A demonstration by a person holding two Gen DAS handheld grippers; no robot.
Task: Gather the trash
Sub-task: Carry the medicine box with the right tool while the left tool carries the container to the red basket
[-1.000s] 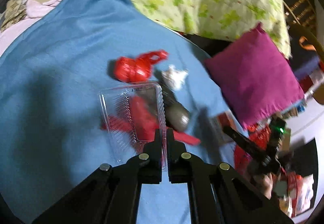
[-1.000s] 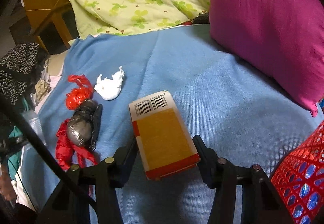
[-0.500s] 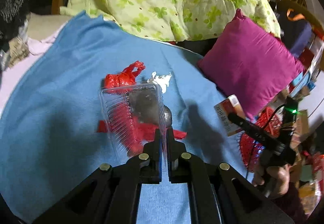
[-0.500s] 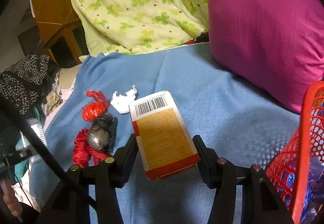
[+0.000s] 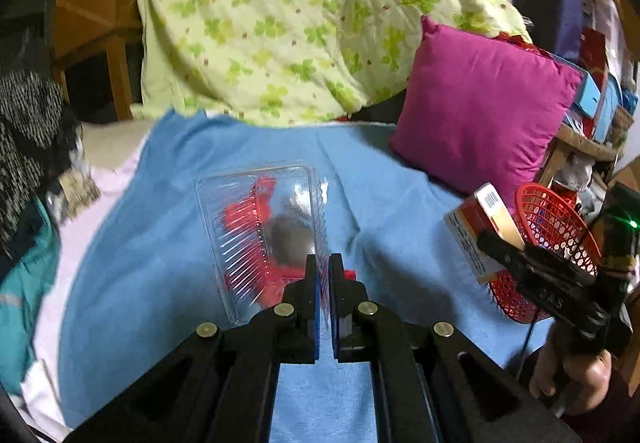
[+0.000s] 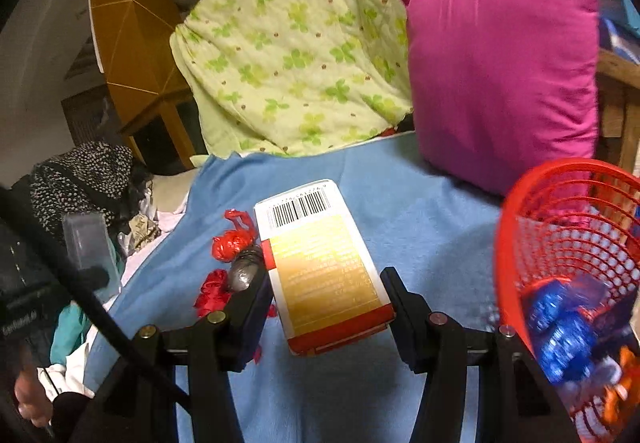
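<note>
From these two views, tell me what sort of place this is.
Most likely a cluttered bedroom: a blue blanket spread like bedding, a clover-print quilt heaped behind it, and a magenta pillow leaning alongside.

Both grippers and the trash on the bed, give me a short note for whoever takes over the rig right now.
Left gripper: shut on the edge of the clear plastic tray, held above the blue blanket.
Right gripper: shut on the yellow and red carton, close beside the red mesh basket.
Done: the basket already holds blue wrappers.
Left: drop carton and tray into the basket, then fetch what lies on the blanket: the red plastic bag pieces and the grey wad. Anything behind the carton is hidden from view.
</note>
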